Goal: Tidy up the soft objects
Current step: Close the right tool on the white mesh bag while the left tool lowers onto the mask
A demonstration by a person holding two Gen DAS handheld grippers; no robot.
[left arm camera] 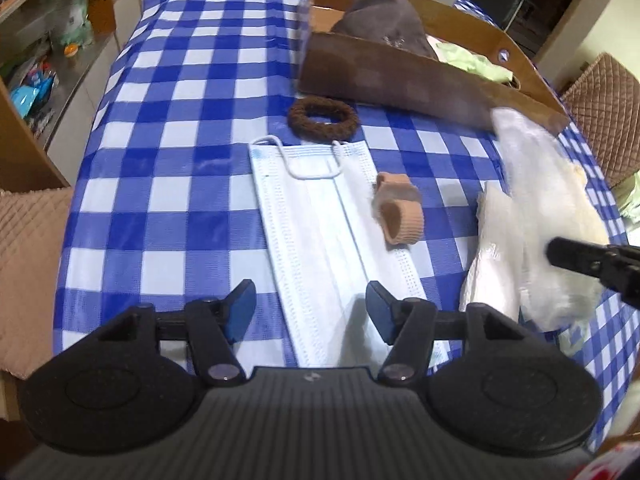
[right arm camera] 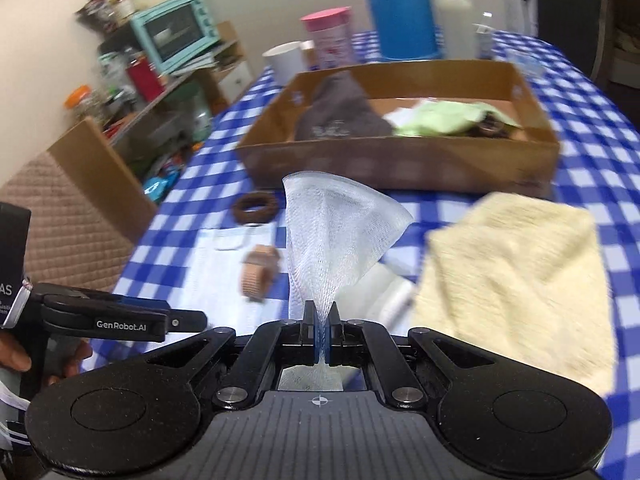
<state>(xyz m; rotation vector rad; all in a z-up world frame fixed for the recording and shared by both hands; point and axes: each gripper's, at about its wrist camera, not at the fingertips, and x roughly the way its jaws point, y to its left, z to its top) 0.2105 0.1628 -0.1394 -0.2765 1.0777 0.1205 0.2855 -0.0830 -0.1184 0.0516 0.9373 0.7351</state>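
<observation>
A blue-and-white checked cloth (left arm camera: 172, 152) covers the table. On its far side sits a cardboard box (right arm camera: 400, 160), holding a grey garment (right arm camera: 340, 116) with pale stitched lettering too blurred to read, a light green cloth (right arm camera: 452, 118) and a small dark ring beside that.

In front of the box, on the right, lies a cream towel (right arm camera: 516, 280). Left of it a pale blue face mask (left arm camera: 320, 232) lies flat, ear loops toward the box. A tan elastic band (left arm camera: 400, 212) rests on the mask's right edge, and a brown scrunchie (left arm camera: 322, 118) lies between mask and box.

The right gripper (right arm camera: 321, 330) is clamped tight on the pinched end of a white mesh net (right arm camera: 340, 232), which fans upward above the table in front of the box. The left gripper (left arm camera: 311, 312) hangs over the near end of the mask, its jaws wide apart with nothing between them.

In the right wrist view the left gripper's side reads "GenRobot.AI"; a hand (right arm camera: 16, 356) holds its grip. At the far table edge stand a white mug, a pink-lidded jar with an unreadable label, and a blue flask.
</observation>
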